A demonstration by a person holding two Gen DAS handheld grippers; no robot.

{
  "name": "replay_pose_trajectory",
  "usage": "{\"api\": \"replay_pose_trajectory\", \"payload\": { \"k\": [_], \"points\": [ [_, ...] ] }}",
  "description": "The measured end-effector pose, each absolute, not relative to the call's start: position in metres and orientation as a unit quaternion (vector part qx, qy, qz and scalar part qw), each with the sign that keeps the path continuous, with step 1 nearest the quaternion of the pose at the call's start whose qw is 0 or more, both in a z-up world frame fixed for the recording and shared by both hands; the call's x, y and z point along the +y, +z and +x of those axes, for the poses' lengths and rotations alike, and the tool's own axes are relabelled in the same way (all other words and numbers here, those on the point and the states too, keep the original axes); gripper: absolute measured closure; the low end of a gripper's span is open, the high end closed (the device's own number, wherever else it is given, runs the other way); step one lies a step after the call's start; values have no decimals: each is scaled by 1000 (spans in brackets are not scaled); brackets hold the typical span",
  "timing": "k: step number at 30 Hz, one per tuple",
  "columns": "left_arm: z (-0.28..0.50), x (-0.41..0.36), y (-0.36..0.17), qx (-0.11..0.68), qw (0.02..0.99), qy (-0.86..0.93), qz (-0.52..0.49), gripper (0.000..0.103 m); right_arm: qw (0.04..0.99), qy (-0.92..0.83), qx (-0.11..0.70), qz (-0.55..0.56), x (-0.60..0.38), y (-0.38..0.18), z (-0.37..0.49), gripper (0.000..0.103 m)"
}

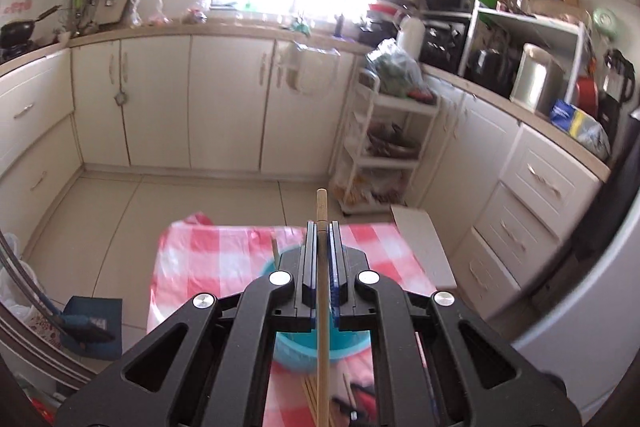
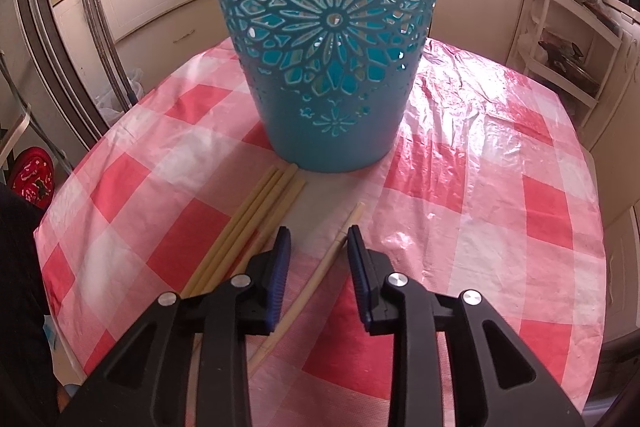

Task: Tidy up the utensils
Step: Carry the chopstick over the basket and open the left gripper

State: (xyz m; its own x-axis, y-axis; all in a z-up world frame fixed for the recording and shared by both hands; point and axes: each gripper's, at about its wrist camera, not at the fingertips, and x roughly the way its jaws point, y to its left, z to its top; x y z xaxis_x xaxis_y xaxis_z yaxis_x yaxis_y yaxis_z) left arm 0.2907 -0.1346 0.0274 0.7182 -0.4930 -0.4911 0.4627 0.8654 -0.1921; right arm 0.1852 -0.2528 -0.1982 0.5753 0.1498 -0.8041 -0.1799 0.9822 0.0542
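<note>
Straight ahead of the right gripper (image 2: 316,233) fingers, the blue basket (image 2: 332,39) blocks the way, its base just beyond the tips. A single chopstick (image 2: 320,269) lies between the parted fingers; a bundle of chopsticks (image 2: 248,223) lies just left of the left finger. To the right of the fingers the checked tablecloth (image 2: 500,187) is bare and open to pass over.

Six chopsticks (image 2: 256,223), one basket (image 2: 328,39)
</note>
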Motion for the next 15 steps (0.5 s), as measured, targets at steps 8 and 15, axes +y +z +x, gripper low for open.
{"api": "replay_pose_trajectory", "payload": {
  "k": [8, 15],
  "points": [
    [350, -157, 21, 240, 940, -230, -75, 98, 886, 100, 452, -16, -254, -198, 186, 68],
    [376, -172, -7, 243, 941, -211, -102, 98, 885, 107, 453, -9, -256, -198, 187, 65]
  ]
}}
